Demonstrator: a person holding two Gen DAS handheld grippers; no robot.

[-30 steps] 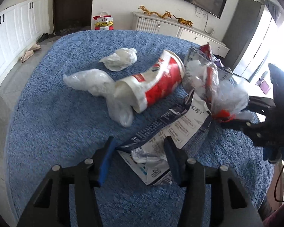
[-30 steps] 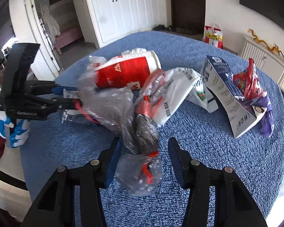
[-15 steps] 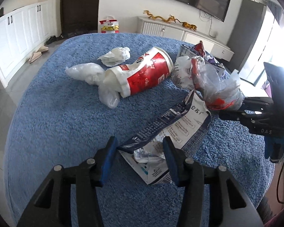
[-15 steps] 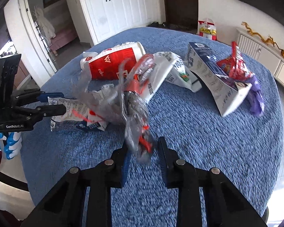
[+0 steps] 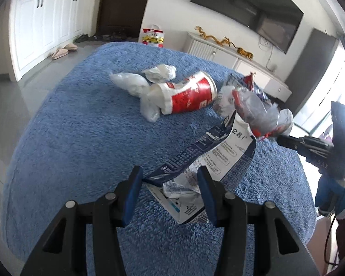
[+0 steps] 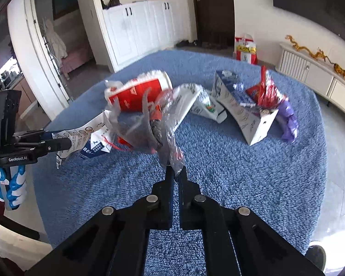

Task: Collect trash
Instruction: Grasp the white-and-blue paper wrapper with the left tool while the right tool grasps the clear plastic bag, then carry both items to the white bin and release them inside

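**Both hand-held grippers loaded, trash lifting off blue tabletop**

- Right hand-held gripper (image 6: 176, 172): jaws pinched fully together on the tail of a crumpled clear plastic bag with red print (image 6: 145, 124). Only a thin twist of film sits between the pads; the bulk of the bag hangs forward, clear of the surface, blurred.
- Left hand-held gripper (image 5: 170, 191): jaws part-way closed on a flattened blue-and-white paper carton wrapper with printed text (image 5: 220, 151). The pads appear to press its crumpled near end; the far end arches up toward 1 o'clock.
- Still on the round tabletop with the shaggy blue cover (image 5: 69, 126), left wrist view: a red-and-white paper cup on its side (image 5: 188, 94) at 12 o'clock, a white plastic bag (image 5: 135, 85) touching its mouth, and a wad of white tissue (image 5: 161, 72) just behind.
- Right wrist view, at 1 to 2 o'clock: a folded white-and-blue carton (image 6: 241, 110) against a red and purple snack wrapper (image 6: 273, 101).

Risks, as I judge them:
- The thin, slippery film could slide out of the right jaws if swung.
- The bag hangs just beside the wrapper's raised end; the two could snag and one pull free.
- The left grip is on a loose crumple, so the wrapper could tear or drop.
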